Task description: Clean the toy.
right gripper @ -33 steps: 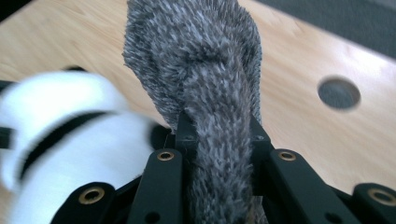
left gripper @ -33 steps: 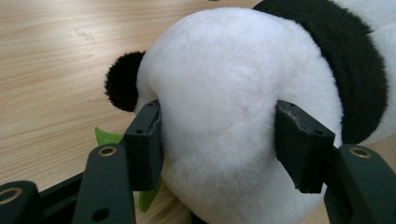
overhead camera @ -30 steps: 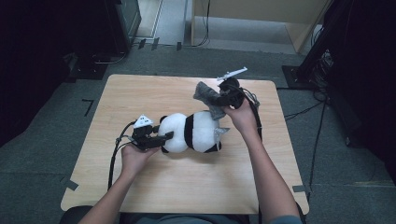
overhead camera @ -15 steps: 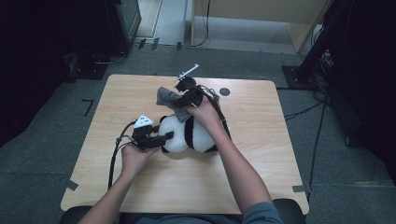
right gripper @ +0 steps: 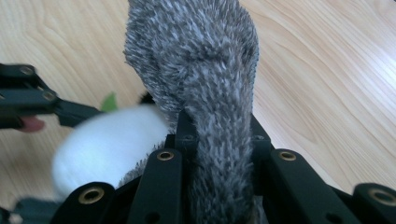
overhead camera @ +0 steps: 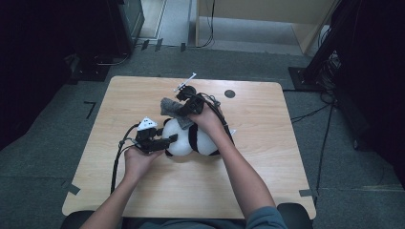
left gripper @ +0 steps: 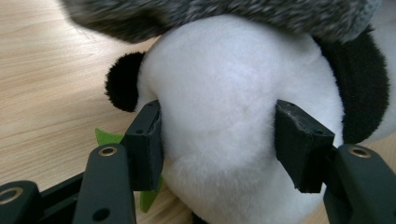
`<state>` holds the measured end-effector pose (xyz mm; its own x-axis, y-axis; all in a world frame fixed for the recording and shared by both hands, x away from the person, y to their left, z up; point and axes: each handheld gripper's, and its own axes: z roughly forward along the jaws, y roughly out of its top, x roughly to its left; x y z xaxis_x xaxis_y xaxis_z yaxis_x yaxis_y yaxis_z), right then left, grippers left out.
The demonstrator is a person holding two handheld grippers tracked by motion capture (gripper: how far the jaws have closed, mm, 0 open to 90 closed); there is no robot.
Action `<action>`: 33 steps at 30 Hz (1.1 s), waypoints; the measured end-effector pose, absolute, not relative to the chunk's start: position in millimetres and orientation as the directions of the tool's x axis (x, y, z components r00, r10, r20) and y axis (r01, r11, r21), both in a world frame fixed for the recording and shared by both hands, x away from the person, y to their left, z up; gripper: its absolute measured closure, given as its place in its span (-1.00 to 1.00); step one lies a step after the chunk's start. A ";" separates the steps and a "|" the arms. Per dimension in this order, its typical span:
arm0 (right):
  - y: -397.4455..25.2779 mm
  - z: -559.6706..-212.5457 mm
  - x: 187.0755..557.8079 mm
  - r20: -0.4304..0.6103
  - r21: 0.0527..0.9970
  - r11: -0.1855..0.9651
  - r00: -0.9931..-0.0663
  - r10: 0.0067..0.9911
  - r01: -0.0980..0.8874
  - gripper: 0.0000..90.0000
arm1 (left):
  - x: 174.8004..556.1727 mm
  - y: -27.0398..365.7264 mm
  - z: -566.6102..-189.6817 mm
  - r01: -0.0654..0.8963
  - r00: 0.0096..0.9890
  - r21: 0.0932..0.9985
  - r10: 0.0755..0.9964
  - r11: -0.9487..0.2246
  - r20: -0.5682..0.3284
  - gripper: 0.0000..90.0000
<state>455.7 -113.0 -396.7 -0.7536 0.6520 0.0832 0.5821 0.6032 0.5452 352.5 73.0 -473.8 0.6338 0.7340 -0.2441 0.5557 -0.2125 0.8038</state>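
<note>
Just above panda's [overhead camera: 191,138] head – grey hat [overhead camera: 171,107] clamped in R gripper [overhead camera: 187,106] fingers; L gripper [overhead camera: 162,140] fingers grip head sides, steadying.

Dim up top in the high view: the pale wooden table [overhead camera: 267,157] catches soft overhead light while the surrounding floor and corners sink into near black, and the whole frame is grainy and a little soft. The left gripper view is bright and even, the white plush panda head [left gripper: 224,116] crisp, the fuzzy grey fabric piece [left gripper: 224,14] blurred along the top edge. In the right gripper view that grey fabric [right gripper: 201,60] is sharp, while the panda's white head [right gripper: 107,144] smears with blur.
</note>
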 end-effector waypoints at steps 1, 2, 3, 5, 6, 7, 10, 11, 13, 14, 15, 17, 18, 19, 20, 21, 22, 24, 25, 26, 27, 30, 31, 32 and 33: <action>-117.0 -396.6 456.1 0.086 0.544 0.598 -0.748 0.658 0.588 0.66 | 352.4 72.9 -473.8 0.556 0.634 0.804 0.734 -0.213 -0.244 -0.12; -124.1 -396.5 457.0 0.086 0.539 0.594 -0.741 0.666 0.597 0.66 | 352.5 72.9 -473.9 0.556 0.634 0.804 0.734 -0.211 -0.245 -0.12; -128.4 -396.6 457.5 0.086 0.535 0.593 -0.736 0.671 0.602 0.66 | 352.6 73.0 -474.0 0.555 0.634 0.805 0.734 -0.212 -0.244 -0.12; -140.3 -397.6 459.0 0.090 0.529 0.583 -0.724 0.684 0.616 0.66 | 352.6 72.9 -474.0 0.549 0.638 0.807 0.732 -0.217 -0.238 -0.12; -147.8 -397.9 460.1 0.098 0.528 0.575 -0.718 0.690 0.625 0.66 | 352.5 72.6 -474.2 0.547 0.639 0.808 0.732 -0.218 -0.236 -0.12; -153.4 -397.5 460.5 0.098 0.528 0.570 -0.712 0.695 0.629 0.65 | 352.5 72.2 -474.3 0.546 0.639 0.809 0.733 -0.216 -0.235 -0.12; -166.5 -395.7 460.8 0.082 0.541 0.556 -0.697 0.712 0.631 0.65 | 352.4 72.0 -474.2 0.549 0.638 0.807 0.733 -0.216 -0.238 -0.12; -170.4 -395.2 461.1 0.081 0.542 0.551 -0.692 0.717 0.634 0.65 | 352.4 72.0 -474.3 0.549 0.637 0.808 0.733 -0.215 -0.239 -0.12; -178.4 -393.7 461.8 0.078 0.543 0.542 -0.681 0.728 0.641 0.65 | 352.4 72.0 -474.4 0.549 0.637 0.808 0.733 -0.214 -0.239 -0.12; -182.3 -393.0 462.1 0.079 0.544 0.535 -0.675 0.734 0.646 0.65 | 352.4 72.0 -474.5 0.549 0.638 0.808 0.732 -0.214 -0.239 -0.12; -186.4 -392.4 462.5 0.075 0.545 0.532 -0.670 0.738 0.647 0.65 | 352.4 72.2 -474.5 0.549 0.638 0.808 0.732 -0.214 -0.239 -0.12; -194.4 -391.3 463.0 0.075 0.544 0.523 -0.659 0.748 0.656 0.65 | 352.4 72.3 -474.4 0.549 0.639 0.807 0.731 -0.216 -0.239 -0.11; -197.9 -390.8 463.0 0.077 0.543 0.519 -0.654 0.752 0.660 0.65 | 352.2 72.2 -474.4 0.549 0.639 0.807 0.731 -0.215 -0.240 -0.11; -201.7 -390.5 462.8 0.072 0.543 0.520 -0.653 0.754 0.660 0.65 | 352.2 72.2 -474.4 0.549 0.639 0.808 0.731 -0.215 -0.240 -0.11; -204.5 -390.3 462.6 0.068 0.543 0.519 -0.650 0.757 0.660 0.65 | 352.3 72.3 -474.4 0.550 0.639 0.807 0.731 -0.216 -0.240 -0.11; -209.7 -390.1 462.7 0.066 0.542 0.514 -0.643 0.763 0.665 0.66 | 352.3 72.3 -474.4 0.550 0.639 0.807 0.731 -0.215 -0.241 -0.11; -214.2 -390.3 463.0 0.069 0.540 0.508 -0.637 0.768 0.671 0.66 | 352.5 72.4 -474.4 0.550 0.639 0.807 0.730 -0.216 -0.240 -0.11; -224.4 -391.8 463.1 0.077 0.547 0.489 -0.623 0.779 0.679 0.66 | 352.9 72.8 -474.7 0.549 0.642 0.808 0.728 -0.215 -0.242 -0.11; -229.6 -393.1 463.3 0.085 0.548 0.480 -0.617 0.782 0.685 0.66 | 353.0 72.8 -474.8 0.548 0.642 0.808 0.727 -0.215 -0.242 -0.11; -233.5 -394.1 463.2 0.086 0.548 0.476 -0.613 0.786 0.688 0.66 | 353.1 72.9 -474.9 0.549 0.642 0.808 0.727 -0.213 -0.245 -0.11; -239.3 -396.1 462.8 0.090 0.548 0.466 -0.603 0.793 0.694 0.66 | 353.2 72.9 -475.0 0.549 0.642 0.808 0.726 -0.212 -0.246 -0.10; -251.3 -401.9 462.1 0.097 0.544 0.448 -0.583 0.807 0.709 0.66 | 353.3 73.0 -475.1 0.550 0.642 0.808 0.726 -0.210 -0.248 -0.10; -253.9 -403.6 462.3 0.097 0.541 0.447 -0.581 0.808 0.713 0.66 | 353.4 73.0 -475.1 0.551 0.641 0.808 0.726 -0.209 -0.250 -0.10; -257.2 -406.4 461.3 0.088 0.548 0.445 -0.578 0.811 0.708 0.66 | 353.4 73.1 -475.1 0.552 0.641 0.808 0.726 -0.208 -0.251 -0.10; -260.1 -409.5 460.9 0.087 0.544 0.443 -0.573 0.815 0.712 0.66 | 353.4 73.1 -475.1 0.552 0.641 0.808 0.726 -0.208 -0.251 -0.10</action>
